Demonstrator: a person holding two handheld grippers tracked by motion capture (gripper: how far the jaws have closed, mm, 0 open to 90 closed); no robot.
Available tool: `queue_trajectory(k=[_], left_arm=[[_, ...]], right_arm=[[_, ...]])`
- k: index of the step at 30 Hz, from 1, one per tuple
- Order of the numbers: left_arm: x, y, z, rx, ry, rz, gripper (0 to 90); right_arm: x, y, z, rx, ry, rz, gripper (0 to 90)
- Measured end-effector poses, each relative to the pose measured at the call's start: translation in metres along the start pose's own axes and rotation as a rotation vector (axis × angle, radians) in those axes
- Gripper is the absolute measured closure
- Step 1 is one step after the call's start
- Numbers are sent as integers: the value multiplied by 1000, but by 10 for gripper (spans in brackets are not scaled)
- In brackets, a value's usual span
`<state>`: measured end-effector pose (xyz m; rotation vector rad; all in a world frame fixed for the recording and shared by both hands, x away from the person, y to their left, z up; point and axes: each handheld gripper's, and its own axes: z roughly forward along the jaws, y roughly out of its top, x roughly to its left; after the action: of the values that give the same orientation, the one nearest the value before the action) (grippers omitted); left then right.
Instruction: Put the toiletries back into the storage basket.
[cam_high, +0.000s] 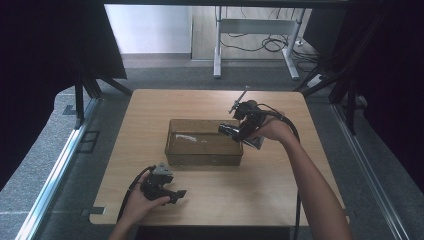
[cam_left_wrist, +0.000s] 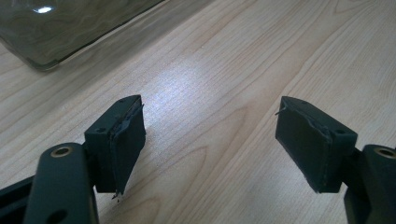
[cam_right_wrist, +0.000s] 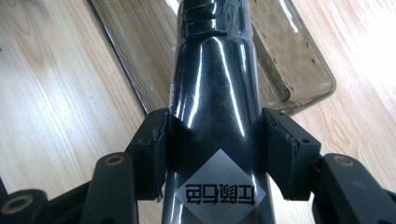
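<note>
A glossy black bottle (cam_right_wrist: 215, 84) with a grey diamond label is clamped between the jaws of my right gripper (cam_right_wrist: 215, 140). In the high view my right gripper (cam_high: 239, 132) holds the bottle (cam_high: 228, 130) tilted above the right end of a clear brownish tray (cam_high: 202, 160) at the table's middle. The bottle's neck points out over the tray (cam_right_wrist: 294, 65). Near the front left of the table my left gripper (cam_high: 179, 195) rests low. Its jaws (cam_left_wrist: 210, 140) stand wide apart over bare wood with nothing between them. A corner of the tray (cam_left_wrist: 70, 28) lies ahead of it.
The wooden table (cam_high: 280, 175) has bare room in front of and beside the tray. A pale streak (cam_high: 185, 137) shows on the tray's floor. Beyond the table stand a white-legged desk (cam_high: 217, 50) and floor cables (cam_high: 270, 44). Dark curtains flank both sides.
</note>
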<state>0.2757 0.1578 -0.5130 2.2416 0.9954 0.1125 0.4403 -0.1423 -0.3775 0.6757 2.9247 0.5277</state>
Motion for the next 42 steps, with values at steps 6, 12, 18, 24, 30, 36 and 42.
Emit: queue_trajectory(k=[6,12,18,24,30,36,42], left_arm=[[0,0,-1,2,-1,2,245],[0,0,-1,1,0,3,245],[0,0,-1,0,0,6,246],[1,0,-2,-5,-2,5,245],[1,0,-3,-4,1,2,245],[1,0,-3,-5,0,3,246],[2,0,-3,-8,1,4,245]], right_arm=[[-1,7,8,9,5,-10,448],[0,13,13,21,13,-21,449],[1,19,15,24,20,-24,449],[2,26,19,33,20,-23,450],[3,31,26,46,19,-50,453],[5,37,29,28,31,-70,455],[6,46,35,30,41,-112,455]])
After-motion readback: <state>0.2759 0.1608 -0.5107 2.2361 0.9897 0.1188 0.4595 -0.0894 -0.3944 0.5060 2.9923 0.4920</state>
